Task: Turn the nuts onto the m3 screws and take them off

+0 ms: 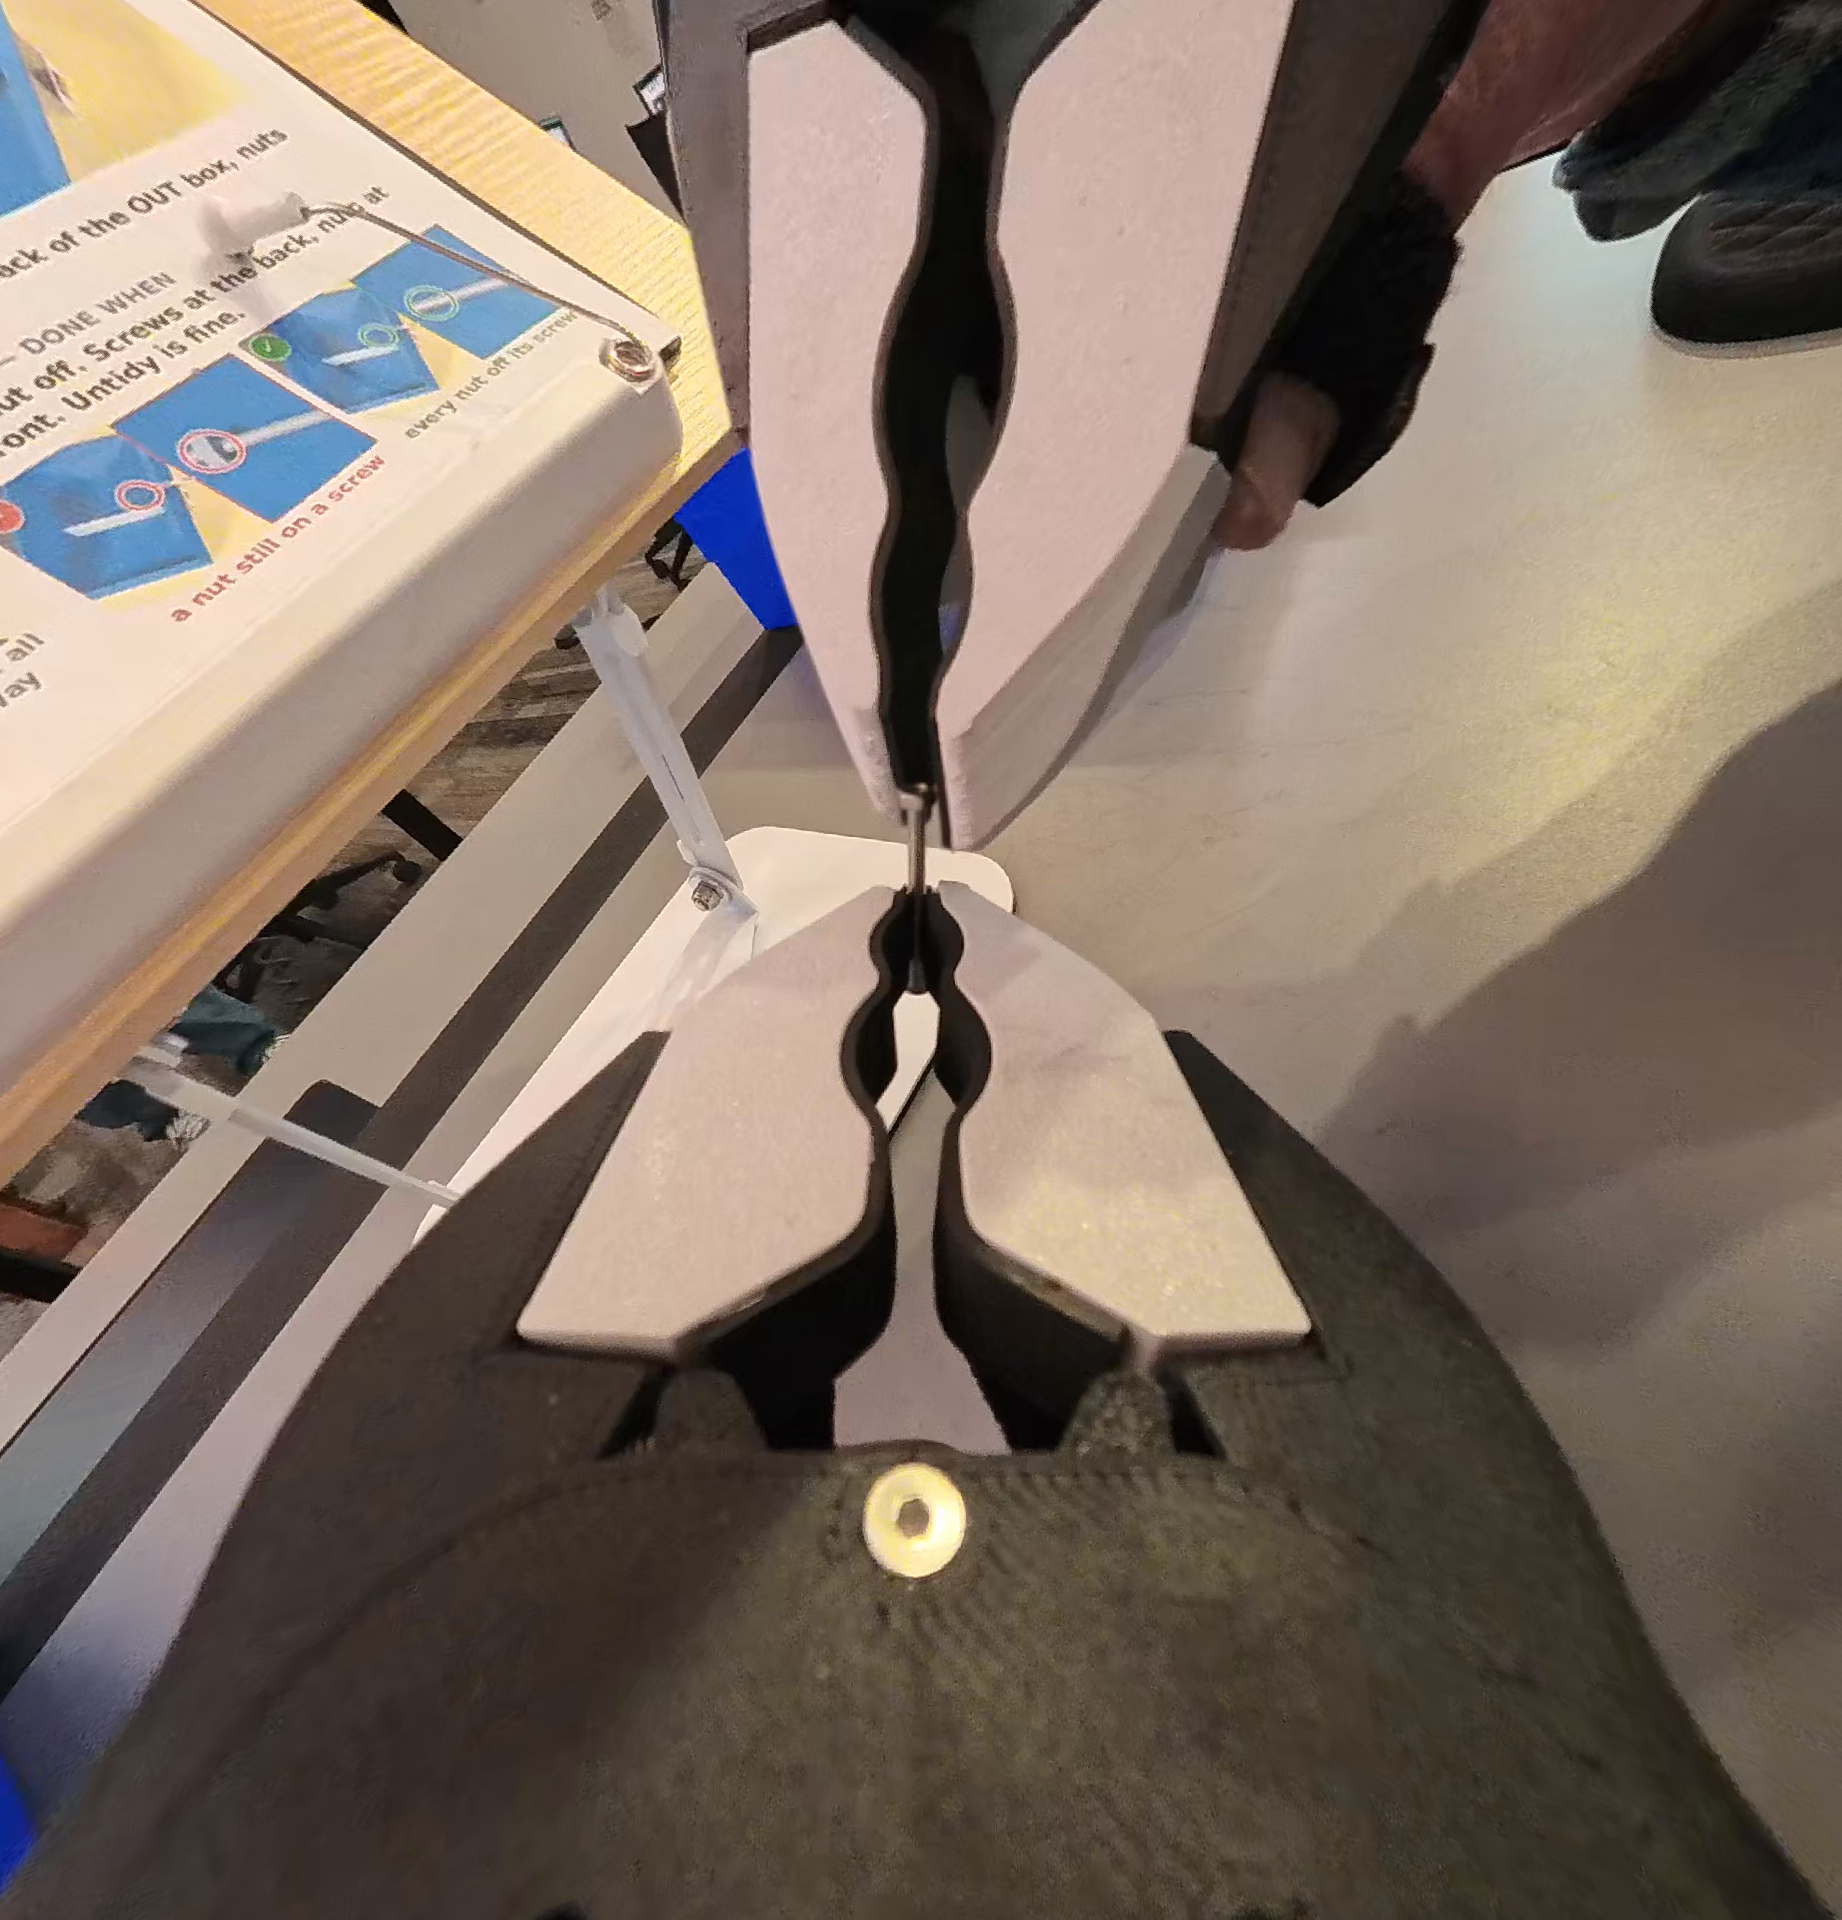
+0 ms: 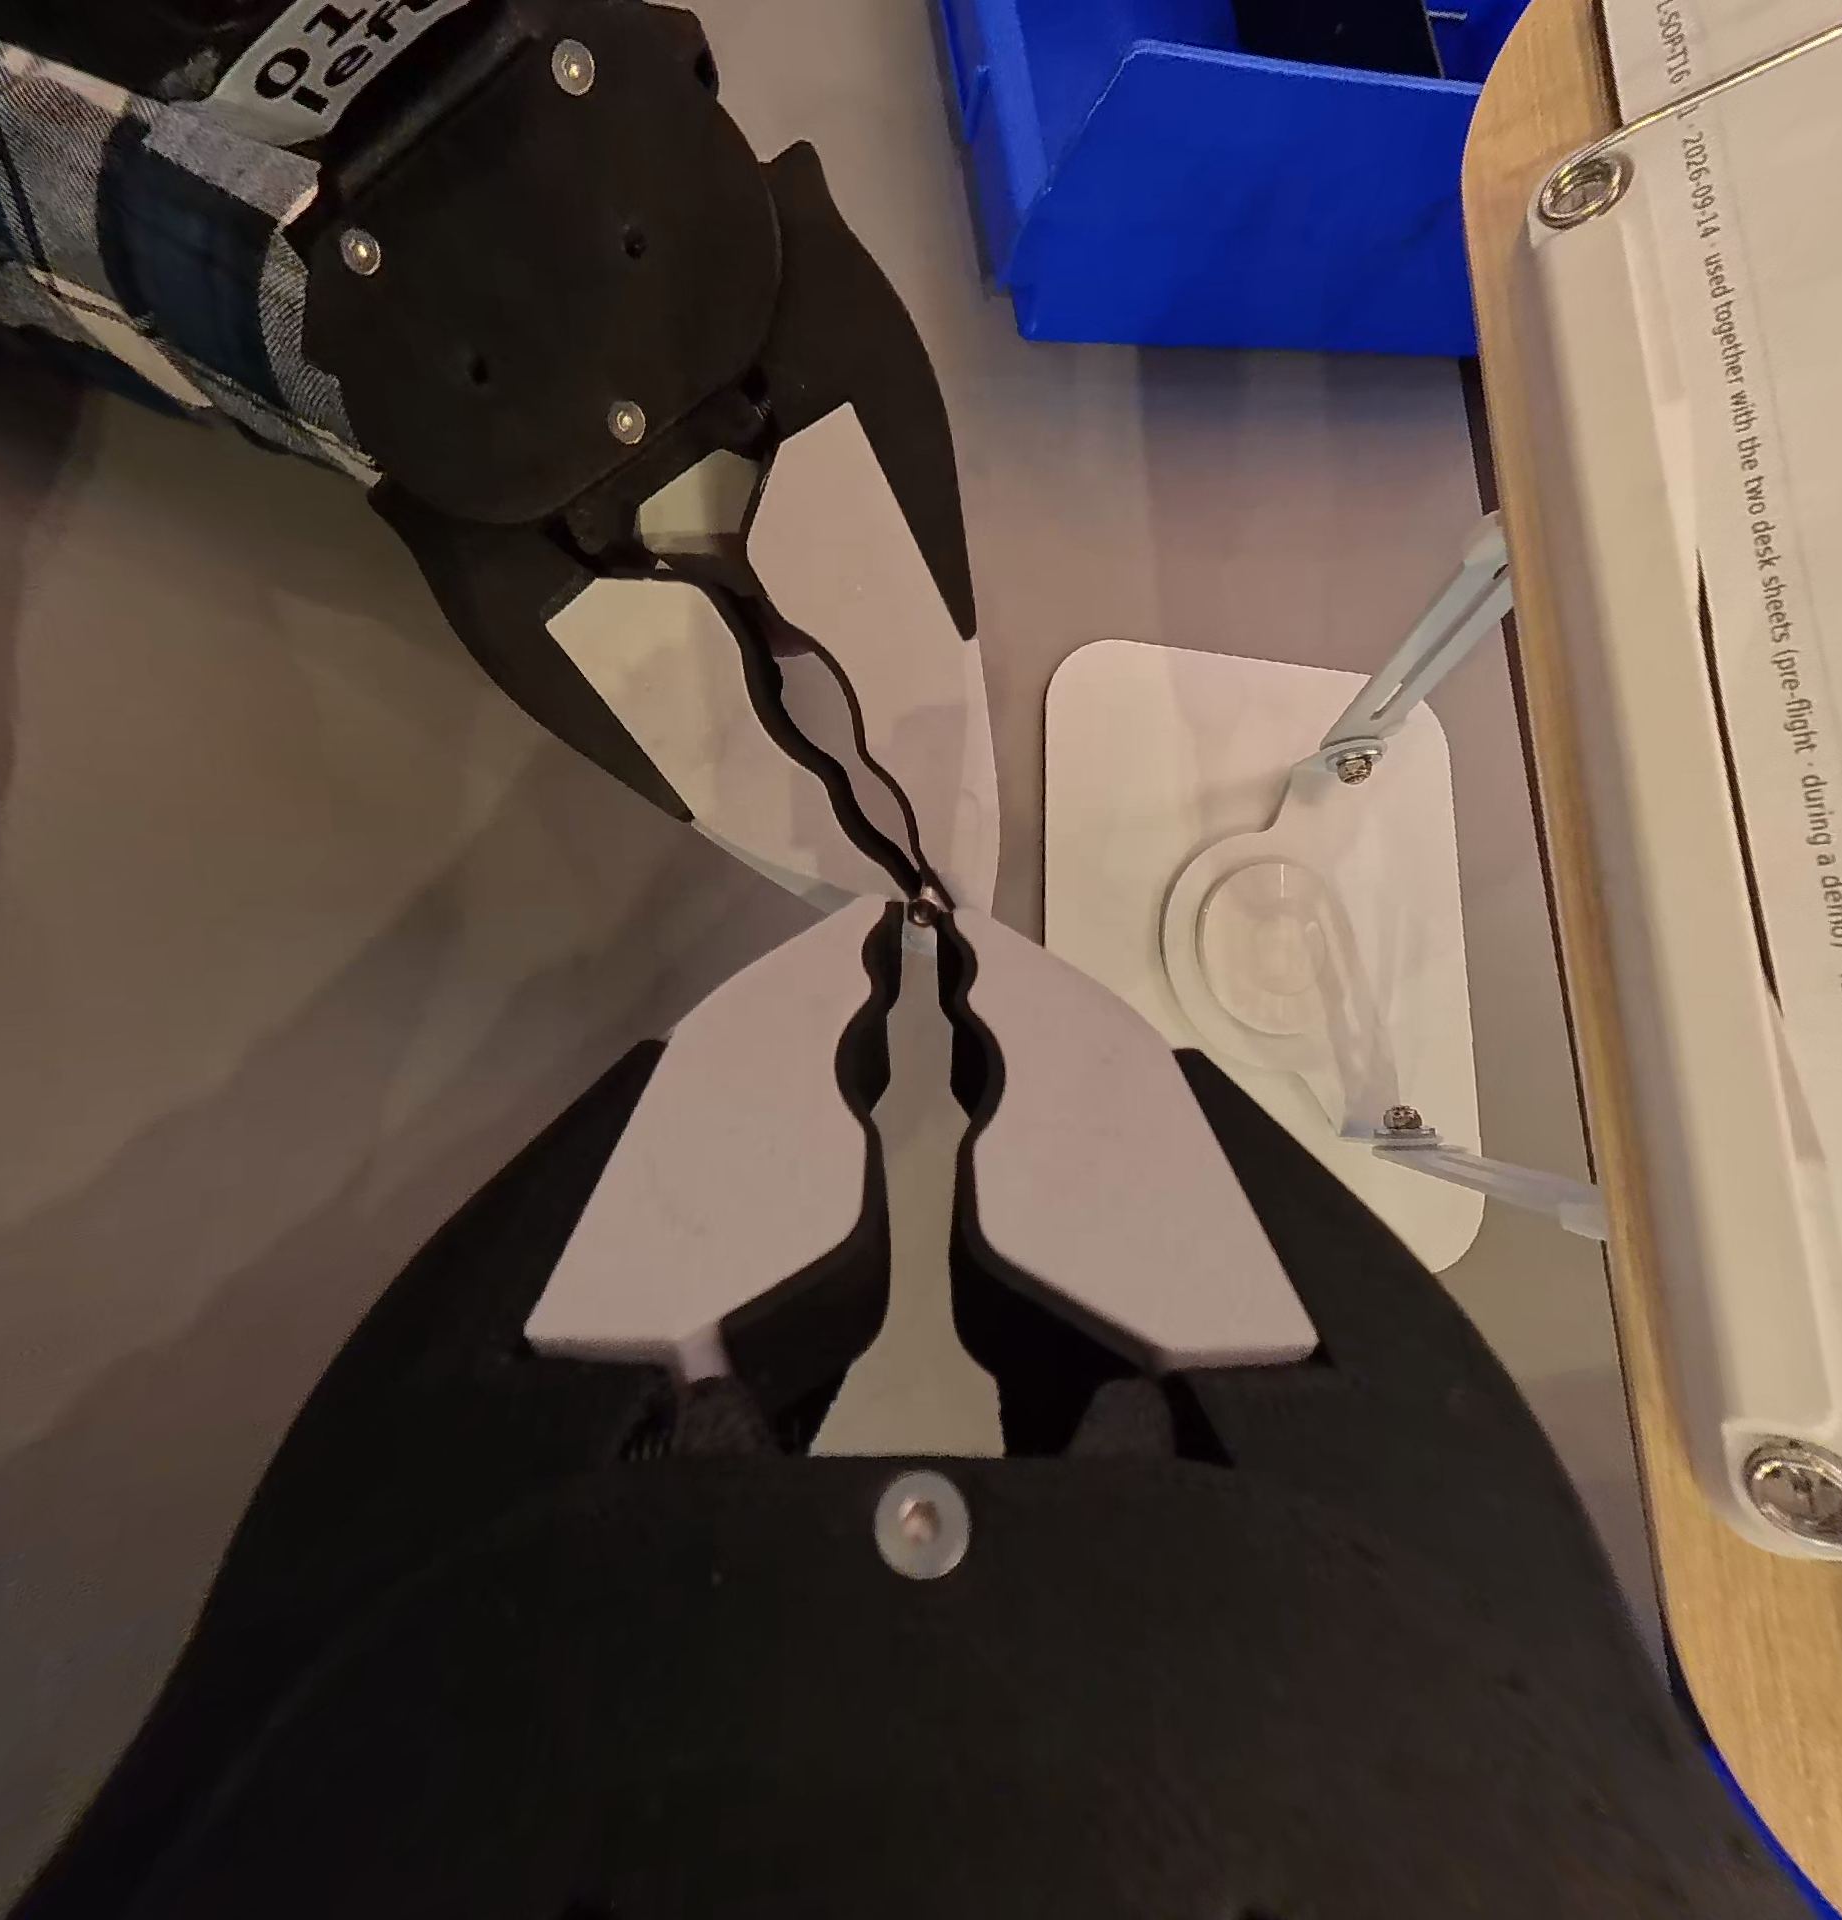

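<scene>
Grey counter [image 2: 273,935] | left hand-held gripper [image 1: 915,896] clenched on thin metal screw [image 1: 915,847], shank nipped at fingertips | right hand-held gripper [image 2: 922,920] clenched on screw's other end, nut [image 2: 922,912] between its tips | beyond: white stand base [image 2: 1249,748], blue bin [image 2: 1208,208], instruction board [image 1: 221,416].
</scene>
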Tool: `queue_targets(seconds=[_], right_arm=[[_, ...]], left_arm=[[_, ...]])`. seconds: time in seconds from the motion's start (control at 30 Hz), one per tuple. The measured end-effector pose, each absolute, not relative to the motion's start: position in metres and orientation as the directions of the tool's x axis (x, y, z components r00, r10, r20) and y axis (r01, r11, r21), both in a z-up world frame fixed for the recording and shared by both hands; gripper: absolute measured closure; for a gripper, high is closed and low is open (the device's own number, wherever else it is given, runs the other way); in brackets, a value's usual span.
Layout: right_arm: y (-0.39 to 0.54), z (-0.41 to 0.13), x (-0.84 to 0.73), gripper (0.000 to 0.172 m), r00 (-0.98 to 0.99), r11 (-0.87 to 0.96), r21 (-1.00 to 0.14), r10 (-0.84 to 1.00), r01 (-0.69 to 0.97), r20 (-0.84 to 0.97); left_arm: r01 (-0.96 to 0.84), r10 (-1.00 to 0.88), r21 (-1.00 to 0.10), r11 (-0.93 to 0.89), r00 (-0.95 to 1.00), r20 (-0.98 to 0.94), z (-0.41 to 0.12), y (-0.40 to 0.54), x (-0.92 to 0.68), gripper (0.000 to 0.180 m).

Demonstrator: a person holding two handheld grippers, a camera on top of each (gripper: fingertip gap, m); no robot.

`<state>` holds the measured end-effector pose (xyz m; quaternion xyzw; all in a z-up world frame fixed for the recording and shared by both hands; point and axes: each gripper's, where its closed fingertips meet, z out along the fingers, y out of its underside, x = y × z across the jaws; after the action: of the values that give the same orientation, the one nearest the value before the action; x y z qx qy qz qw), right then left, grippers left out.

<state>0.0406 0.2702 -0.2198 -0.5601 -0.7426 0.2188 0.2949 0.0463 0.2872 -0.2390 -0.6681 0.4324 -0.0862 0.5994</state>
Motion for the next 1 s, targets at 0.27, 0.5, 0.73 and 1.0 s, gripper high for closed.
queue_targets(seconds=[0.27,0.5,0.73,1.0], right_arm=[[0.271,-0.219,0.042,0.165,-0.194,0.277,-0.656,0.961,0.702,0.198],[0.267,-0.217,0.035,0.156,-0.218,0.302,-0.666,0.953,0.682,0.210],[0.264,-0.222,0.044,0.157,-0.223,0.289,-0.642,0.957,0.710,0.184],[0.259,-0.201,0.025,0.129,-0.224,0.266,-0.786,0.960,0.558,0.166]], left_arm=[[-0.465,-0.684,-0.881,0.086,0.616,-0.391,-0.239,0.288,0.046,0.180],[-0.457,-0.684,-0.886,0.083,0.620,-0.384,-0.237,0.288,0.046,0.180],[-0.417,-0.687,-0.907,0.066,0.640,-0.344,-0.233,0.290,0.041,0.180],[-0.318,-0.725,-0.947,0.037,0.644,-0.244,-0.225,0.286,0.044,0.180]])
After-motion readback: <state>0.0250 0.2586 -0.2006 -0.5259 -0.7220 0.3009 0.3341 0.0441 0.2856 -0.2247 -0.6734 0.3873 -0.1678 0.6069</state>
